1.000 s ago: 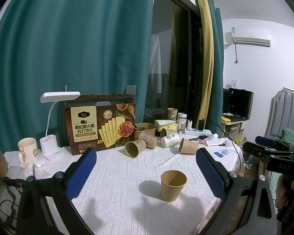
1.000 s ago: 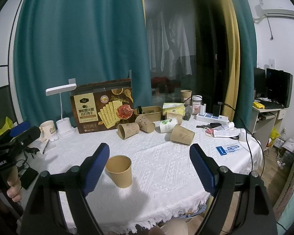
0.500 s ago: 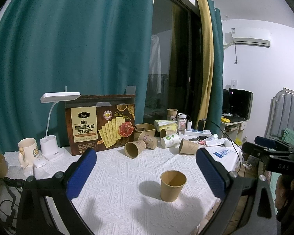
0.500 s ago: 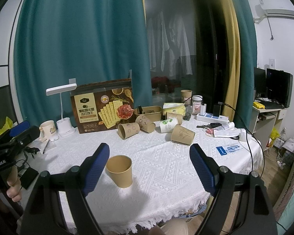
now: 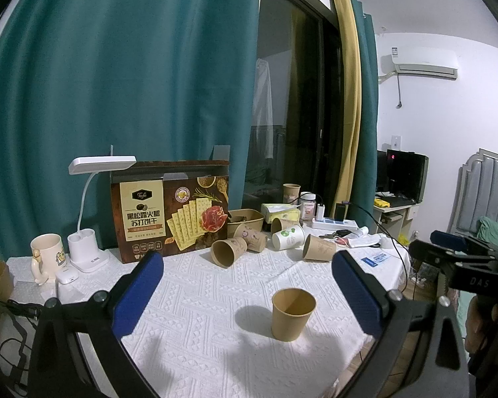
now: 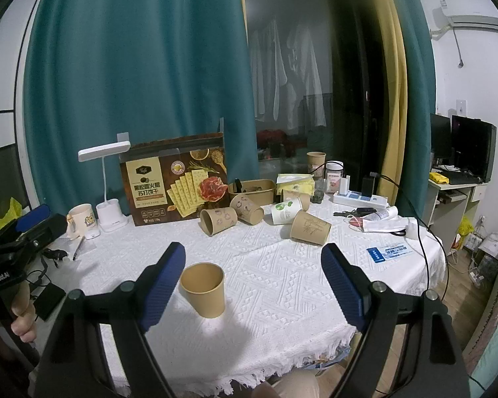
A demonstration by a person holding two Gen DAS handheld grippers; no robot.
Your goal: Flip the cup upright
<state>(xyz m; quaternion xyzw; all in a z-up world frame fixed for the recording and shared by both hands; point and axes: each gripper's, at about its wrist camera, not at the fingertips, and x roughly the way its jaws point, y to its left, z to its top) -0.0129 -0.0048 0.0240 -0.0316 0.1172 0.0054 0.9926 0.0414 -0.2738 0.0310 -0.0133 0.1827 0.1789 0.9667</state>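
Plain brown paper cup [image 5: 292, 313]: upright, mouth up, free on the white textured tablecloth [image 5: 215, 285] near its front edge. Likely light, thin-walled, easily crushed; best held gently across the mid-wall. Left gripper [image 5: 247, 293]: blue pads wide apart, empty. Right gripper [image 6: 252, 287]: likewise spread, holding nothing; the cup stands just beside its left pad.

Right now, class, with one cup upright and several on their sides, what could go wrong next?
1. The upright cup stands near the table's front edge; a nudge from the open right gripper could tip it off.
2. The tipped cups lie clustered, so gripping one may roll its neighbours.
3. A black cable trails nearby and might snag.
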